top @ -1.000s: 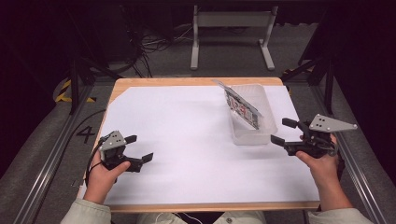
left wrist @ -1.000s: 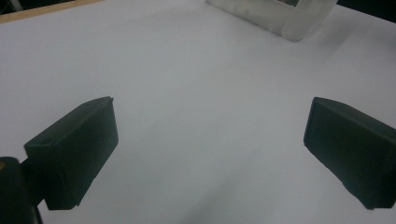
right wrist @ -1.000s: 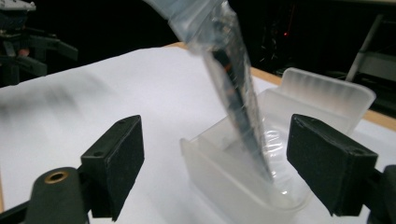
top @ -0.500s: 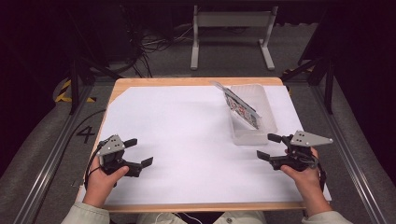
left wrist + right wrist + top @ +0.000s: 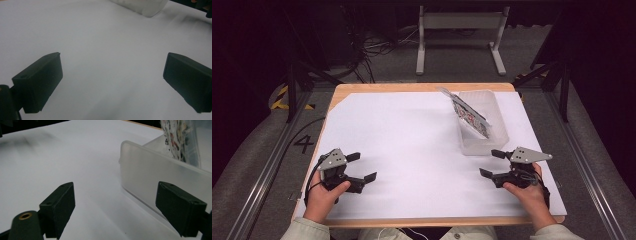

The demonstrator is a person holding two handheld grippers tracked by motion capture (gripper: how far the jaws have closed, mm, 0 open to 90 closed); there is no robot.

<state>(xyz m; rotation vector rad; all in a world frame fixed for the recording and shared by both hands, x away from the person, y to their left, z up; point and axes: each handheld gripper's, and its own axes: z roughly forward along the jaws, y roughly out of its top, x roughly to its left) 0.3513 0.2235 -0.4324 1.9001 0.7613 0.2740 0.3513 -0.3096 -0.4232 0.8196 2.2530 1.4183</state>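
A frosted plastic bin [image 5: 504,132] stands at the right rear of the white table sheet [image 5: 412,145]. A flat clear packet with a printed pattern [image 5: 469,115] leans tilted across the bin's left rim; the same packet [image 5: 178,140] pokes above the bin [image 5: 160,177] in the right gripper view. My right gripper [image 5: 491,163] rests low just in front of the bin, open and holding nothing. At the front left my left gripper [image 5: 362,166] is open too, with bare sheet between its fingers [image 5: 37,82].
The wooden table edge [image 5: 427,221] runs along the front. A metal rail [image 5: 259,180] flanks the left side and another the right. Beyond the table stand a grey frame [image 5: 459,35], cables and dark floor. The bin's corner [image 5: 142,6] appears far off in the left gripper view.
My right gripper has come down and toward the front left, from beside the bin to the sheet in front of it. The left gripper has barely shifted.
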